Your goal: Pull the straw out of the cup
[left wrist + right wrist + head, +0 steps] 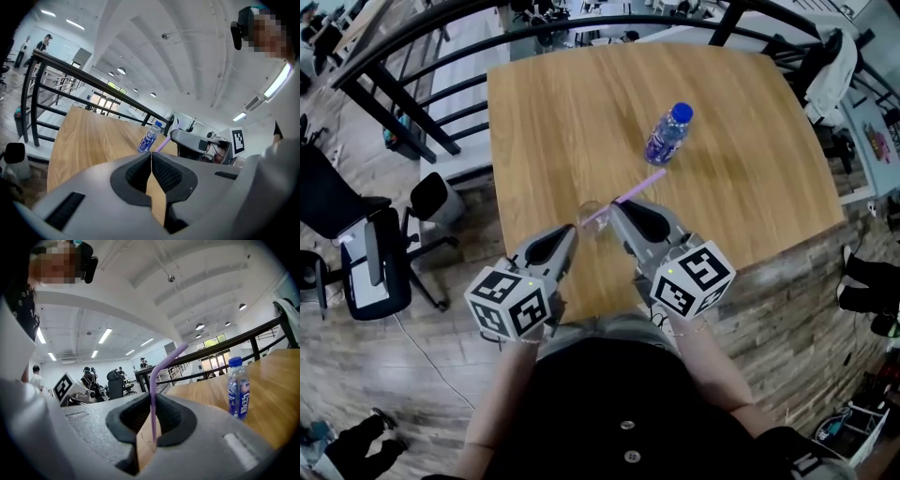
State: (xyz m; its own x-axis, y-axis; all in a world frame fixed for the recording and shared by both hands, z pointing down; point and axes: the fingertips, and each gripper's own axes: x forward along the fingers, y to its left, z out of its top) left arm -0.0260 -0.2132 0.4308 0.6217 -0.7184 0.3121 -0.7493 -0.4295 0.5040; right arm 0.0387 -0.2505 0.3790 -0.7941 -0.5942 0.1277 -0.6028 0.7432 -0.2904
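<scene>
A purple straw (642,186) slants up and to the right out of a small clear cup (591,214) on the wooden table (553,122). My right gripper (617,208) is shut on the straw's lower part. In the right gripper view the straw (161,366) stands between the pads, and its bottom end is at the cup's thin rim (146,437). My left gripper (572,232) reaches the cup's near left rim with its jaws pressed together, shut on the thin wall. In the left gripper view the jaws (151,157) meet at the tips and the cup itself is hidden.
A water bottle with a blue cap (668,134) stands upright farther back on the table, to the right of the cup. Black railings (403,56) run along the table's far and left sides. An office chair (366,253) stands on the floor at the left.
</scene>
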